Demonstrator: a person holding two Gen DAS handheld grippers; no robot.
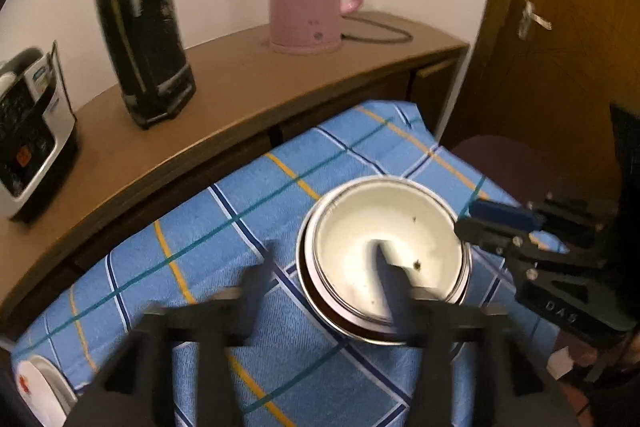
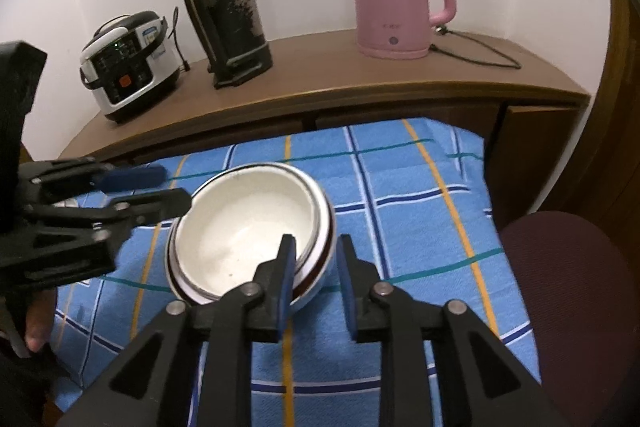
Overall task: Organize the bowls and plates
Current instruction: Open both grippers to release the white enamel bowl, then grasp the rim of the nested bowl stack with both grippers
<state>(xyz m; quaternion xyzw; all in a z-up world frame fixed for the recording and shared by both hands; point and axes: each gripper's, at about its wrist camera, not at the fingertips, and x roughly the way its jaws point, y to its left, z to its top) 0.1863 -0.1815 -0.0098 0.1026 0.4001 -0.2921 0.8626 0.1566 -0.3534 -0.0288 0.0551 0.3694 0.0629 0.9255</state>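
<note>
So the stack of bowls [image 2: 248, 231] is sitting on the blue checked cloth [image 2: 400, 211] over the table, roughly mid-cloth. It looks like a white bowl nested inside another one with a dark band around the rim.

The right gripper [image 2: 316, 247] has its fingers slightly apart, straddling the near rim: one finger inside the bowl, the other outside the wall. I can't see them actually pressing on it, so I'd call that not gripped. The left gripper [image 1: 326, 259] is blurry in its own view, but its fingers are spread wide, one over the bowl's inside, one out over the cloth, holding nothing.

Handling-wise, my guess is ceramic or enamel: rigid, glossy, so slippery under the pads, and it'll chip if knocked. Two nested bowls mean some weight, and the inner one may shift or rattle. The rim is the only real place to take hold, pinching the wall inside-and-out. The cloth underneath could drag a bit too.
</note>
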